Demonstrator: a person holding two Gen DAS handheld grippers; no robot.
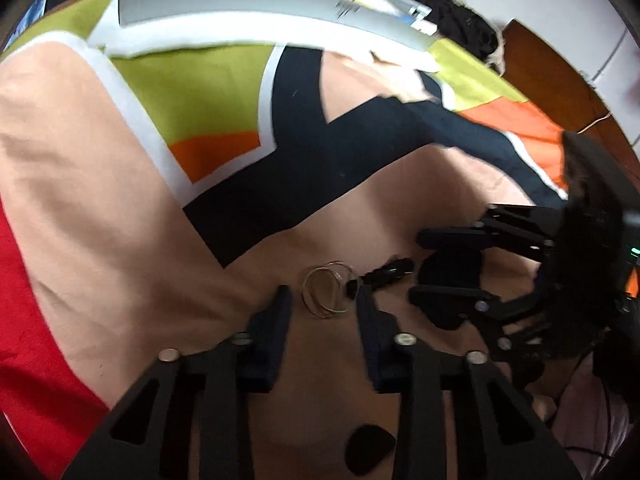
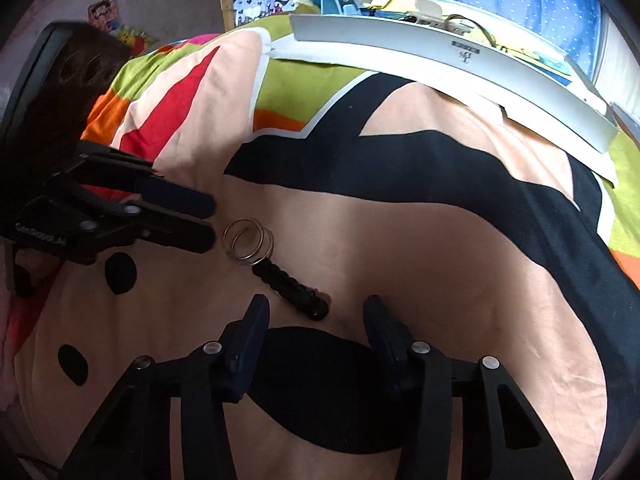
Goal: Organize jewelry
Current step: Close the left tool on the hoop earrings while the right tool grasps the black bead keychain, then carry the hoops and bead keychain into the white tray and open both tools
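Bangles (image 1: 326,290) lay on the bedspread (image 1: 120,220) beside a black bracelet (image 2: 292,290), both claws (image 1: 324,292) (image 2: 312,304) part-open and empty.

The tray's (image 2: 460,66) contents sit mostly hidden behind its wall.

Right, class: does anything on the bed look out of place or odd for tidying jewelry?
Yes. The silver bangles and the black beaded bracelet lie loose on the bedspread, touching end to end, far from the white tray. Nothing looks broken or spilled.
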